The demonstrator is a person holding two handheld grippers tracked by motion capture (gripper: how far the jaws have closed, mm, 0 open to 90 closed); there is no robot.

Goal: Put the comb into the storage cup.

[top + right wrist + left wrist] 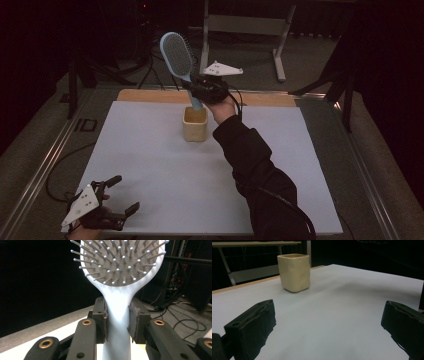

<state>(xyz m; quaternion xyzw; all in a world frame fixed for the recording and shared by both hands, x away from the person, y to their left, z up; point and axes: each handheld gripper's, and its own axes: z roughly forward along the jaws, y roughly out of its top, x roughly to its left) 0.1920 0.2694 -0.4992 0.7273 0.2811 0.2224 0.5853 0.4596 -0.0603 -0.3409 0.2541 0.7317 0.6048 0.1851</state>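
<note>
Clearly the right claw (200,90) is clenched on the hairbrush (177,54), its jaws pressed flat against both sides of the pale blue handle just below the bristle head. Gripping at the neck keeps the long handle free underneath, and in the high view the lower end points down into the mouth of the cream cup (195,124), which stands near the far middle of the tabletop (150,160). The brush leans, head tipped up and away to the left, which suggests it is being steered into or out of the cup; which one I cannot tell.

Meanwhile the left claw (122,197) rests released at the near left corner of the tabletop, jaws wide apart with nothing between them, well apart from the cup it faces.

Whether the handle's tip touches the cup's bottom is hidden by the cup wall. The top of the brush head is cut off in the right gripper view, and the surrounding room is too dark to read.
</note>
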